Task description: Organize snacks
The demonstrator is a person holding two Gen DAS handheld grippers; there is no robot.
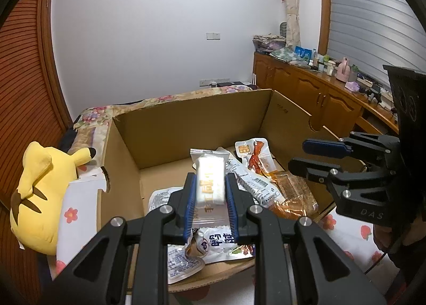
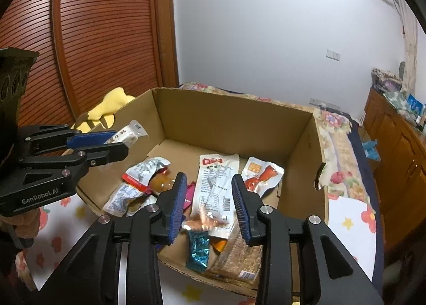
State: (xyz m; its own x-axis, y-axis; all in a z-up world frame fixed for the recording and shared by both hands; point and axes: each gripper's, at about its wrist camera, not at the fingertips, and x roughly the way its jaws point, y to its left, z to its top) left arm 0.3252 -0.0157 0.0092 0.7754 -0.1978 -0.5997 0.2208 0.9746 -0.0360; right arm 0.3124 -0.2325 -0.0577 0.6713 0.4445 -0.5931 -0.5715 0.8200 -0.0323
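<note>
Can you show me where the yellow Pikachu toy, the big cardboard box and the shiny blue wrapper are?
Pikachu toy (image 1: 37, 195), left wrist view, on its back.
cardboard box (image 2: 226, 116), right wrist view, far inner wall.
shiny blue wrapper (image 2: 198, 250), right wrist view, its middle.

One cardboard box (image 2: 234, 129), two claws, one yellow plush toy (image 1: 40, 195), roughly nine snack packets.

Left gripper (image 1: 210, 193) is clamped on a packet (blue pads pressing both sides), while right gripper (image 2: 210, 206) hovers with jaws spread.
</note>
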